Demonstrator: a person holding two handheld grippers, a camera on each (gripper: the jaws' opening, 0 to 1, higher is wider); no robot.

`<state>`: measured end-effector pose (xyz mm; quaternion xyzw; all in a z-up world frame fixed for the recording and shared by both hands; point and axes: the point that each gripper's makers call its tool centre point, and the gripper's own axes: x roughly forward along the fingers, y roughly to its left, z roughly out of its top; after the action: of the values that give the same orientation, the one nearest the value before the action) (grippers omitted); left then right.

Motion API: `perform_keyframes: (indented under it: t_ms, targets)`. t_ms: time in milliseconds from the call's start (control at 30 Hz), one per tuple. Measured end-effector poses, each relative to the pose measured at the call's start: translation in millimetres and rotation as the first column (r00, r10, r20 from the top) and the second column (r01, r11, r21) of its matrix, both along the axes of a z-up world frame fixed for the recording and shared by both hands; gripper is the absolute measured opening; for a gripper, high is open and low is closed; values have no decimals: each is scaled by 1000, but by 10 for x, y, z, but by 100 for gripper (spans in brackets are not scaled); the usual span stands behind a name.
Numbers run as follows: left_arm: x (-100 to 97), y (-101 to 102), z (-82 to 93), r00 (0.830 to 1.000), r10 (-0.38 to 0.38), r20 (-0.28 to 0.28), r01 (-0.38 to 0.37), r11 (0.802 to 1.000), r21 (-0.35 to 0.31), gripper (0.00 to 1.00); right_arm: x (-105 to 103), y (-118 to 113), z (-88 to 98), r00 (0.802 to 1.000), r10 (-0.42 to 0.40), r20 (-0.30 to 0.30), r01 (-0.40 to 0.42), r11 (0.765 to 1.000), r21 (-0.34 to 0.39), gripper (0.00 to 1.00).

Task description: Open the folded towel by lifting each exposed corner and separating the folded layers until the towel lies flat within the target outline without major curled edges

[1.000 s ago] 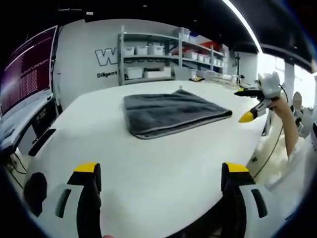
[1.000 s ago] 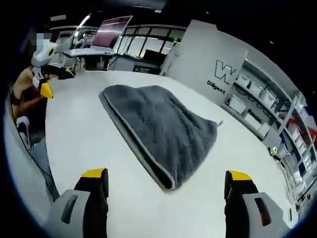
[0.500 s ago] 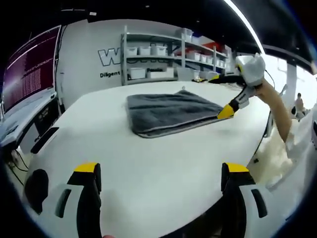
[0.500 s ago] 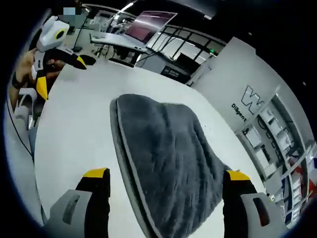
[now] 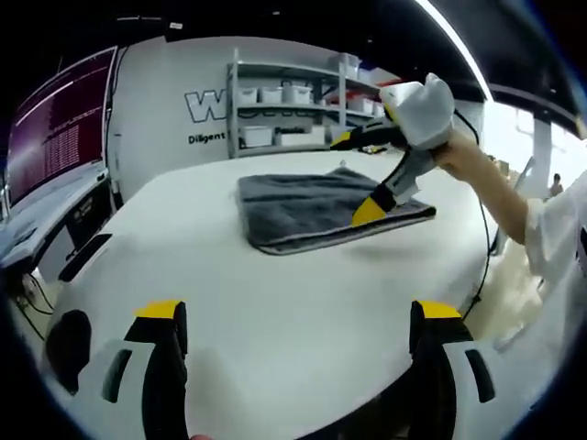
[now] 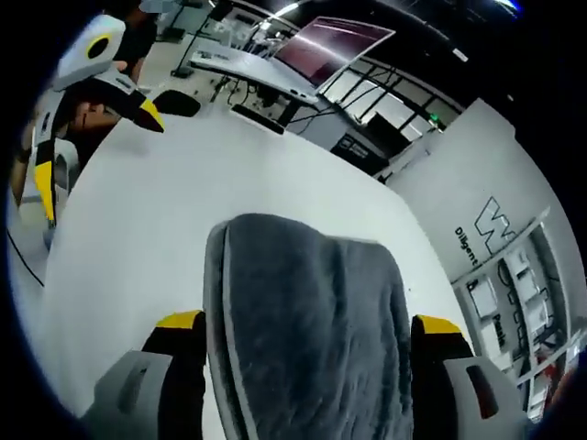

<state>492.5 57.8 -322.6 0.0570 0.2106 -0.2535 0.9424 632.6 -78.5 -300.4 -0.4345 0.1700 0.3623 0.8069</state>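
A big white table (image 5: pixel 275 302) stands in a bright room with a white wall and metal shelves full of white boxes (image 5: pixel 275 101) at the back.

In the left gripper view, the folded grey fluffy towel (image 5: pixel 312 206) lies flat on the table, a bit past the middle, at about 12 o'clock from the left gripper (image 5: pixel 298 316). It is still folded, with a lighter edge strip along its near side. The left gripper's two yellow-tipped jaws stand wide apart near the table's close edge, holding nothing and well away from the towel. A large dark screen with red lines (image 5: pixel 55 128) hangs at 10 o'clock. The right gripper (image 5: pixel 356 174) comes in from 2 o'clock, held by a person's hand. Its jaws are spread wide. One yellow tip sits right at the towel's top near its right side, and the other tip points up and away above it.

In the right gripper view, the right gripper (image 6: pixel 307 325) has its jaws spread, one on each side of the towel (image 6: pixel 312 321). The towel runs up between them toward 12 o'clock, and I cannot tell if the tips touch it. The left gripper (image 6: pixel 96 105) shows at 10 o'clock, over the table's edge, well apart from the towel, jaws spread.
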Motion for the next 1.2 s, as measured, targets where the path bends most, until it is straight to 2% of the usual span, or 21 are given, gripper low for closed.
perform_keyframes:
  t_ms: [133, 267, 400, 667, 800, 933, 1067, 1200]
  targets:
    - [-1, 9, 4, 1000, 2, 2, -2, 1000, -7, 99, 44, 253, -108, 998, 54, -41, -53, 999, 11, 87]
    - [-4, 15, 15, 1000, 3, 7, -3, 1000, -15, 99, 98, 452, -165, 996, 79, -42, -79, 997, 4, 81]
    - [-8, 35, -3, 1000, 3, 4, -3, 1000, -14, 99, 114, 607, -191, 993, 108, -49, -108, 994, -1, 72]
    - [-14, 103, -2, 1000, 20, 8, -20, 1000, -24, 99, 116, 726, -305, 989, 125, -83, -126, 992, -5, 59]
    - [-15, 97, -5, 1000, 17, 8, -17, 1000, -26, 99, 85, 764, -370, 981, 129, -146, -126, 992, 28, 50]
    - [-16, 79, -4, 1000, 12, 9, -12, 1000, -27, 99, 67, 778, -405, 975, 133, -176, -126, 991, 48, 41]
    - [-19, 75, -8, 1000, 11, 7, -11, 1000, -28, 99, -30, 802, -495, 954, 151, -261, -128, 986, 103, 27]
    - [-25, 82, 0, 1000, 13, 9, -12, 999, -31, 99, -56, 806, -510, 946, 160, -281, -128, 984, 128, 19]
